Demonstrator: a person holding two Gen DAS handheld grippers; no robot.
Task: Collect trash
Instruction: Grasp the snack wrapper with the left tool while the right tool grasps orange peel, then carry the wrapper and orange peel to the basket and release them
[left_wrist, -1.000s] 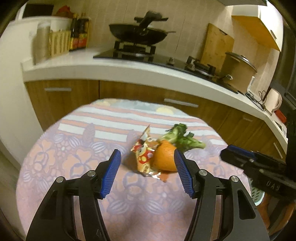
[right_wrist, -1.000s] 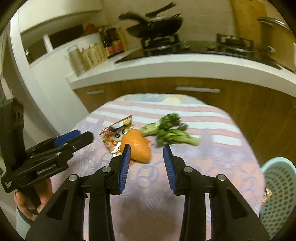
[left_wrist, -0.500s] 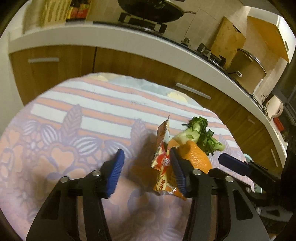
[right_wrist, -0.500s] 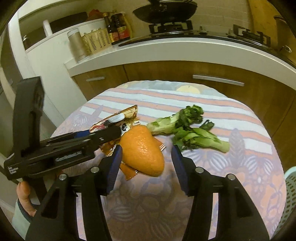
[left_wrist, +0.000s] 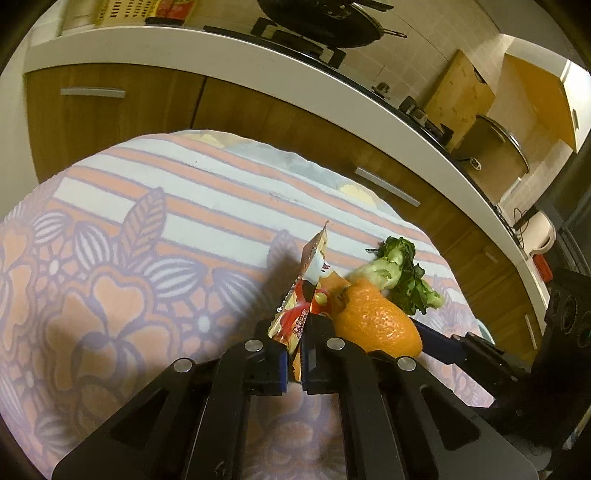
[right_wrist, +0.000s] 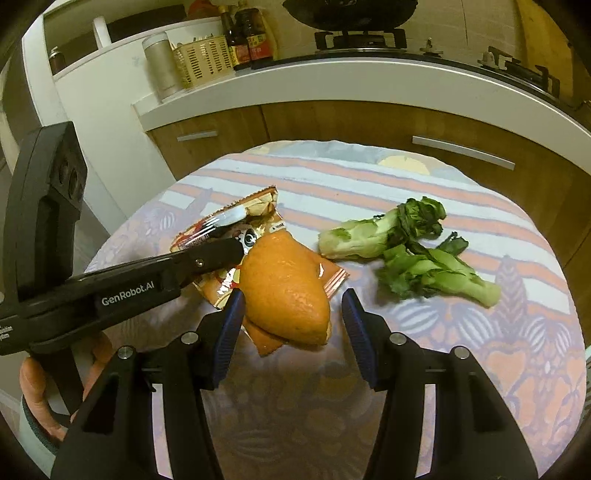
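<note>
The desk (right_wrist: 461, 206) with its flowery cloth has some wilted greens (right_wrist: 406, 243) lying on the right. Right tongs (right_wrist: 291, 328) are spread wide around the orange peel (right_wrist: 284, 291). Left tongs (left_wrist: 293, 363) are pinching the snack wrapper (left_wrist: 306, 291) right beside it.

A small kitchen in warm, dim light, a cloth-covered round table at its middle.

The tablecloth (left_wrist: 110, 229) is striped and flowered in peach and lilac. Behind it run wooden cabinets (right_wrist: 332, 122) with metal bar handles under a white countertop (right_wrist: 332, 79). A black wok (left_wrist: 325, 22) sits on the gas stove (right_wrist: 360, 37); a wicker basket (right_wrist: 201, 61), sauce bottles (right_wrist: 245, 37), a cutting board (left_wrist: 458, 96) and a lidded pot (left_wrist: 491, 147) line the tiled wall (left_wrist: 424, 48).
</note>
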